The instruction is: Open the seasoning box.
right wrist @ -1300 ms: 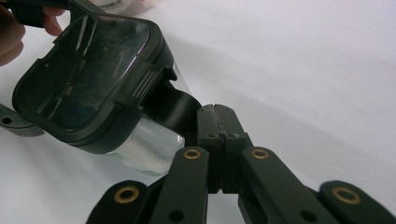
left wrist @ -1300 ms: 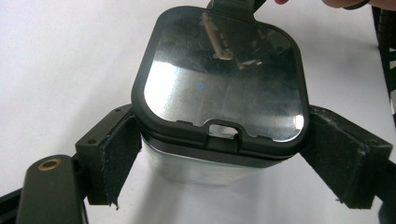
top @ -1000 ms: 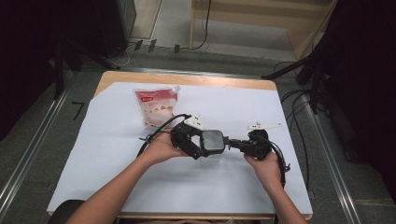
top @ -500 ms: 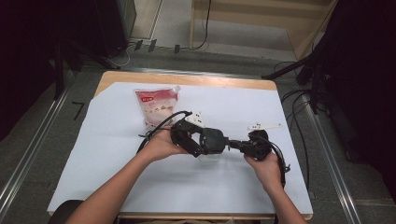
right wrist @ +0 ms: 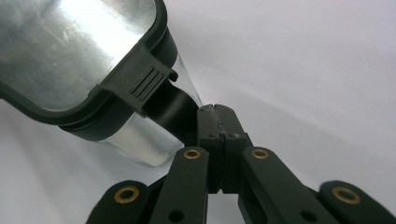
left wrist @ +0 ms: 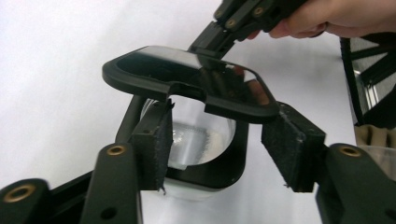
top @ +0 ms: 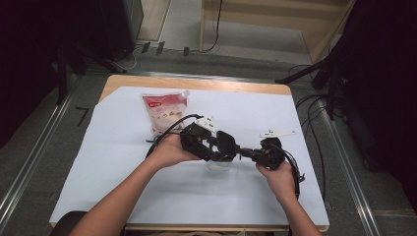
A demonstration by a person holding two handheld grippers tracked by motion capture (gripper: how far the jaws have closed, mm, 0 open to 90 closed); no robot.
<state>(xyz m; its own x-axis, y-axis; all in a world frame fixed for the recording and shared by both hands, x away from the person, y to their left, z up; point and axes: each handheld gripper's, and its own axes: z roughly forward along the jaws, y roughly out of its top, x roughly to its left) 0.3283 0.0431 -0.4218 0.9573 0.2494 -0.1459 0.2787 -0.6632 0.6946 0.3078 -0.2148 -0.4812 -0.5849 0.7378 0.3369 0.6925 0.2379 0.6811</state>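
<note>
high view: a person's two forearms come in from the near edge of a table (top: 123,83) covered with a white sheet (top: 108,162), and the two tools meet over a small clear container (top: 220,163) a little right of the sheet's middle. the left gripper (top: 223,147) comes from the left, the right gripper (top: 245,154) from the right. a red and white snack pouch (top: 164,110) lies flat on the sheet, farther off and to the left, well apart from the container.

left gripper view: the container (left wrist: 201,140) is a clear jar with a black hinged lid (left wrist: 187,77) standing partly raised above its mouth. the left gripper (left wrist: 224,147) has its jaws at middling width, one foam pad on each side of the lid's front lip; they have just been closing. the left-hand pad lies against the jar by the lid's notch, while the right-hand pad stands just off the lid's edge, so the lid is between the jaws but not squeezed. the right gripper (left wrist: 208,39) reaches in from the far right, held in a hand (left wrist: 336,16).

right gripper view: the right gripper (right wrist: 215,112) has its jaws pressed together at the tips, just beside the black part at the container's side (right wrist: 135,135); whether they pinch anything there i cannot tell. the lid (right wrist: 79,51) shows glossy and tilted, at upper left.
</note>
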